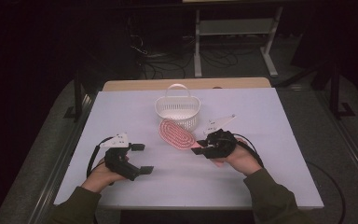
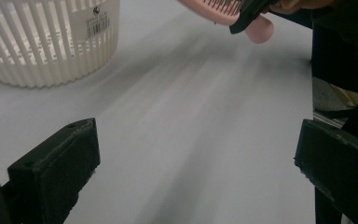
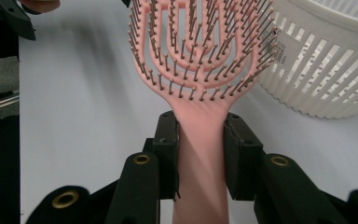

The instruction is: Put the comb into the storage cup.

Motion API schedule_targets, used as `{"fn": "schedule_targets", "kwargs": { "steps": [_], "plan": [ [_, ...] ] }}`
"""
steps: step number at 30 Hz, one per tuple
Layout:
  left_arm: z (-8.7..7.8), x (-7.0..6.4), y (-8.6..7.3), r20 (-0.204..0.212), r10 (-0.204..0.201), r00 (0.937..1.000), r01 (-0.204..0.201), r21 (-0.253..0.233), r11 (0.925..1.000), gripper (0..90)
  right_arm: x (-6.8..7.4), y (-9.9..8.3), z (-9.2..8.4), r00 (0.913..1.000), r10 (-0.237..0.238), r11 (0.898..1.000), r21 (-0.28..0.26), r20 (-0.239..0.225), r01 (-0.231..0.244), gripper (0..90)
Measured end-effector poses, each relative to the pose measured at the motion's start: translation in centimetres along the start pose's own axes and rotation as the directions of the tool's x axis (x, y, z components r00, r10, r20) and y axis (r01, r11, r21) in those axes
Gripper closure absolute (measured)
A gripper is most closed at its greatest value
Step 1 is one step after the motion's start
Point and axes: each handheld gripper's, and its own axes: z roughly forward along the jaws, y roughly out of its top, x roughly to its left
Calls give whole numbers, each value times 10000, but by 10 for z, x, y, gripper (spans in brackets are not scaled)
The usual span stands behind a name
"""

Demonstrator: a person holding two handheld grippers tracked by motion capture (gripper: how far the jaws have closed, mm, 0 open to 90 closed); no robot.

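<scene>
A pink hairbrush [image 1: 176, 134] with rows of bristles is held off the table by its handle, head toward the white slatted basket [image 1: 178, 110]. My right gripper [image 1: 200, 150] is shut on the handle; in the right gripper view both black pads clamp the pink handle [image 3: 200, 154] and the brush head [image 3: 200, 46] rises beside the basket [image 3: 326, 70]. My left gripper [image 1: 142, 158] rests on the table at the front left, jaws wide apart, nothing between them [image 2: 196, 158]. The left gripper view catches the brush's handle end [image 2: 256, 28] and the basket [image 2: 46, 42].
The white table [image 1: 261, 154] has bare room between the grippers and along its front edge. Behind it stand a wooden strip and a white metal frame [image 1: 235, 32] with cables on the dark floor.
</scene>
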Motion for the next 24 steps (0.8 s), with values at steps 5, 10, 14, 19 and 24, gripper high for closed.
{"fn": "schedule_targets", "kwargs": {
  "steps": [5,10,14,19,24],
  "plan": [
    [3,0,11,69,89,9999,-89,-4,10000,0,-2,-1,-2,9999,83,9999,-80,62,-82,688],
    [6,2,17,137,84,9999,-82,-84,9999,0,-4,-1,-5,9998,94,9998,-164,176,-91,688],
    [8,3,22,187,245,9995,-245,41,9997,0,-5,-2,-7,9996,101,9996,-259,263,-95,688],
    [11,6,31,328,363,9988,-367,128,9992,0,-5,-3,-11,9993,146,9993,-343,350,-134,688],
    [15,8,42,458,496,9977,-504,158,9986,0,-7,-4,-16,9987,209,9986,-501,469,-185,688]
  ]
}}
